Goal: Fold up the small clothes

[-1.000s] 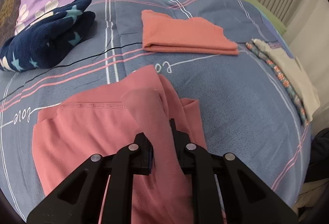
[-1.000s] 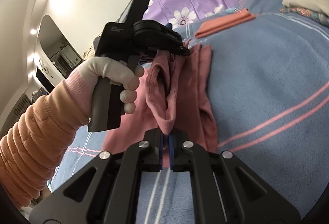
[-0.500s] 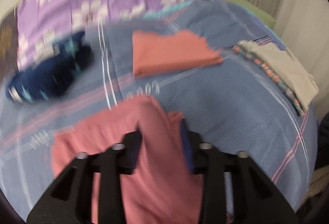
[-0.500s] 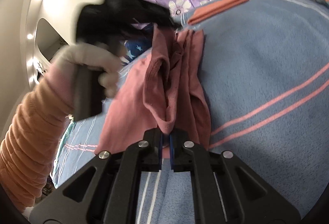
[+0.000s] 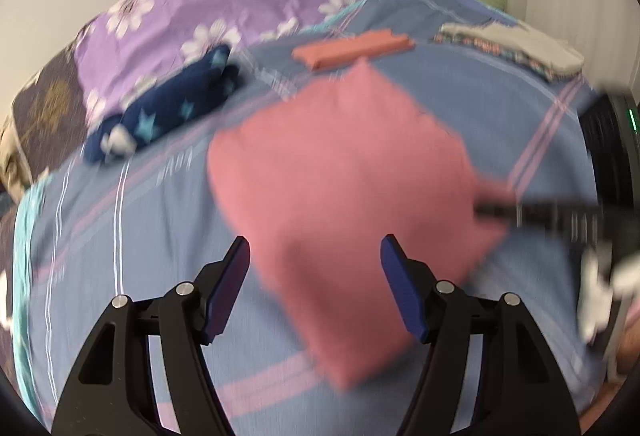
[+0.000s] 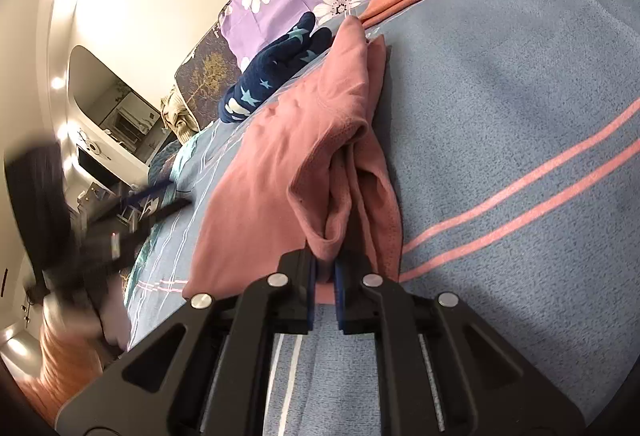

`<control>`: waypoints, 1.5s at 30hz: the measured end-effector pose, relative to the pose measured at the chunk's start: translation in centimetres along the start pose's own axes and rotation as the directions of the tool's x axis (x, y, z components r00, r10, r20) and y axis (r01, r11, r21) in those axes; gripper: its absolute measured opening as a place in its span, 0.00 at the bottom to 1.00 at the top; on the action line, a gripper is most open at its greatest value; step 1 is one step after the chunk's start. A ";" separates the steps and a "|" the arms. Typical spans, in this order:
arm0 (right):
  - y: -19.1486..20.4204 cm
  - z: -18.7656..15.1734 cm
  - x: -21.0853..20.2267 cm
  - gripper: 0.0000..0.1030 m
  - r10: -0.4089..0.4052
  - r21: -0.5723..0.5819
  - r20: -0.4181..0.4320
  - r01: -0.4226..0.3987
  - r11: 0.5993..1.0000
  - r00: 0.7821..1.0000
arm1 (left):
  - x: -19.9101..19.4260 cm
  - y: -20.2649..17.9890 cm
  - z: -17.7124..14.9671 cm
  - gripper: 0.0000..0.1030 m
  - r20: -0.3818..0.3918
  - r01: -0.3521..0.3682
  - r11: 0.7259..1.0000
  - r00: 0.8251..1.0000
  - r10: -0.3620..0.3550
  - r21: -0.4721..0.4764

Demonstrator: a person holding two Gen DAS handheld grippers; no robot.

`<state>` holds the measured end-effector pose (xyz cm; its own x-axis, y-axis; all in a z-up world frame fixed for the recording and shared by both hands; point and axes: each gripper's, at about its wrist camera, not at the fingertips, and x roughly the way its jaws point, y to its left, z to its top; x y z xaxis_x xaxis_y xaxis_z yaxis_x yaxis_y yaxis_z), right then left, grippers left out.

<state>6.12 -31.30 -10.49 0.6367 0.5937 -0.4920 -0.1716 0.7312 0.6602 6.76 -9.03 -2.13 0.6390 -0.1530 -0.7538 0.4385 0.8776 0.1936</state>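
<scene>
A pink garment [image 5: 344,172] lies folded on the blue bedspread [image 5: 120,220]. My left gripper [image 5: 314,240] hovers above its near edge, its jaws opening wide and pressing on nothing. In the right wrist view the same garment [image 6: 280,156] lies bunched along one side. My right gripper [image 6: 325,268] pinches a fold at its near corner between the blue pads, and the jaws are easing open slightly. The right gripper [image 5: 536,210] shows as a dark blur at the garment's right corner. The left gripper [image 6: 120,220] is a blur at far left.
A folded coral garment [image 5: 352,48] and a navy star-patterned garment [image 5: 168,112] lie farther back. Pale and patterned clothes [image 5: 516,44] sit at the back right. A purple floral pillow [image 5: 224,8] is at the head. A person's orange sleeve [image 6: 68,368] is at lower left.
My left gripper let go of the pink garment, opened wide and swung away from it. The lifted cloth dropped flat onto the bed. My right gripper stayed in place on the fold.
</scene>
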 end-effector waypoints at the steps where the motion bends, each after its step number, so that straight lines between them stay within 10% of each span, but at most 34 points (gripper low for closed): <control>1: -0.1 0.0 0.0 0.09 0.004 0.005 0.000 -0.004 1.000 1.000 | -0.5 -0.1 -1.6 0.66 -0.013 -0.001 1.000 1.000 0.001 -0.004; 19: 0.0 0.8 -2.4 0.04 0.033 0.023 0.070 -0.034 0.999 0.997 | 1.0 -0.7 -4.8 0.66 -0.033 -0.116 0.990 0.993 0.114 -0.079; 24: -2.2 -0.1 -1.3 0.05 -0.002 0.083 -0.032 0.005 0.997 0.999 | 0.4 0.7 -6.0 0.66 -0.043 -0.120 0.985 0.992 0.115 -0.121; 31: -1.0 0.5 -3.6 0.14 -0.076 0.001 0.011 0.076 0.997 0.997 | -1.2 0.1 -6.4 0.14 -0.072 0.029 0.990 0.997 -0.039 -0.138; 39: 3.0 2.4 -2.6 0.14 0.020 -0.149 0.032 -0.015 0.989 0.999 | -1.9 -1.1 -2.6 0.11 0.046 0.149 0.982 0.988 -0.145 -0.115; 42: 2.4 1.9 0.3 0.14 -0.148 -0.180 -0.018 0.142 0.973 0.989 | 3.1 -1.5 -3.7 0.11 -0.084 0.116 0.984 0.988 -0.128 -0.135; 45: 1.6 1.5 0.8 0.00 -0.289 -0.201 -0.020 0.279 0.939 0.957 | 3.3 -1.4 -4.8 0.11 -0.019 0.143 0.977 0.989 -0.148 -0.158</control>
<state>7.51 -30.16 -8.99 0.6442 0.3634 -0.6730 -0.1341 0.9200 0.3684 5.26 -8.60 -7.87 0.5550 -0.2721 -0.7861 0.4198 0.9074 -0.0177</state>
